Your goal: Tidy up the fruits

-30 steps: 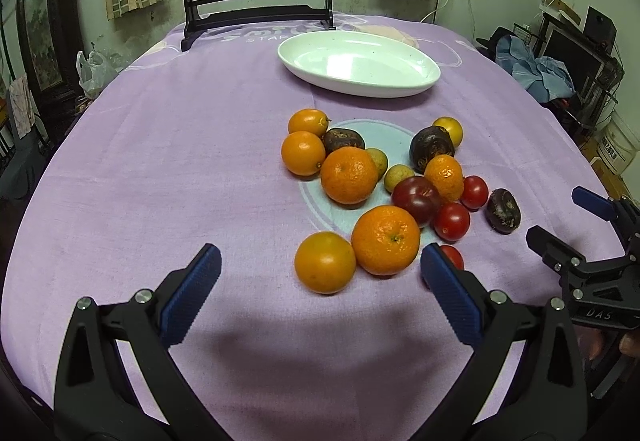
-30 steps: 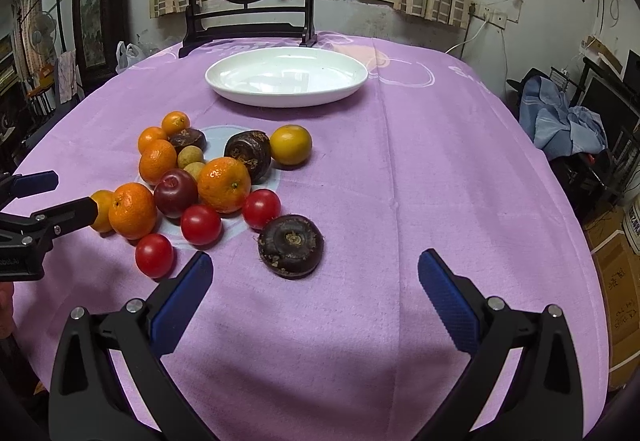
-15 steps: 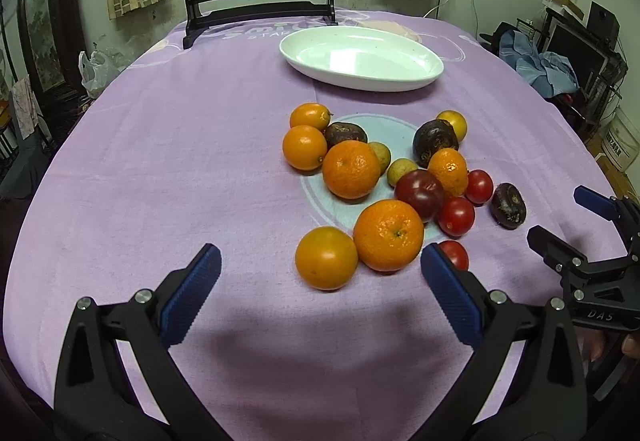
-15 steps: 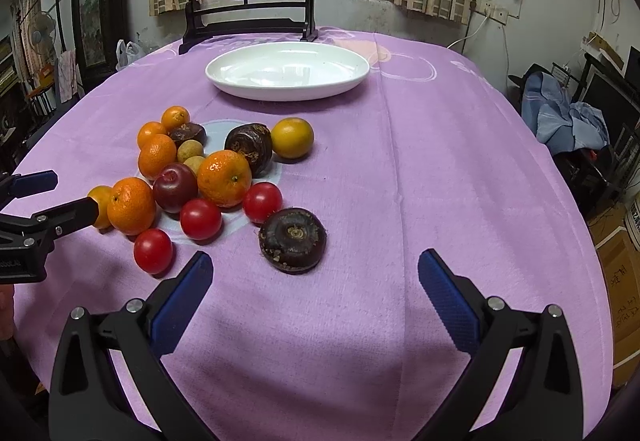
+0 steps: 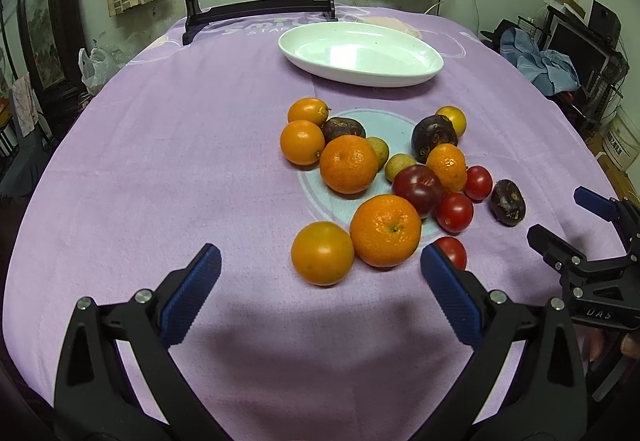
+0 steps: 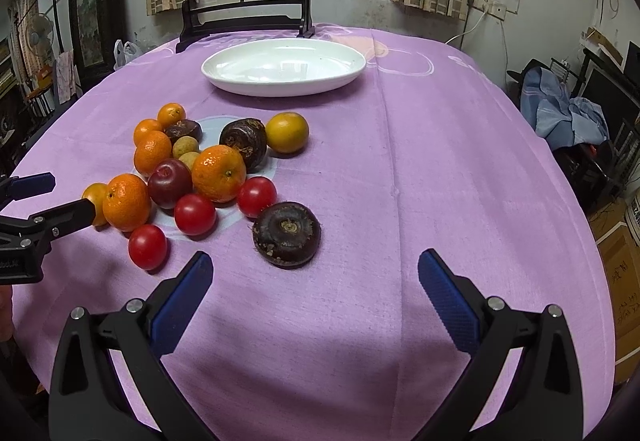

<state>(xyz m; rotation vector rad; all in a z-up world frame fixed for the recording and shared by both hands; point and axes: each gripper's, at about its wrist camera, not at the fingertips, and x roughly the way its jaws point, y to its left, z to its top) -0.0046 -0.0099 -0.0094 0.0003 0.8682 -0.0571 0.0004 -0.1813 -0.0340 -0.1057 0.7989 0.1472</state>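
We have moved both grippers a little closer to the fruit. Our left gripper (image 5: 320, 277) is wide apart just behind an orange (image 5: 322, 253). Our right gripper (image 6: 316, 277) is wide apart behind a dark round fruit (image 6: 286, 233).

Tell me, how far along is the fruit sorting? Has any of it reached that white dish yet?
Nothing looks done: the white dish holds no fruit. Nothing is in hand either; the left gripper and right gripper are both open and empty above the purple cloth. Everything is left: the oranges, tomatoes and dark fruits all sit on the cloth.
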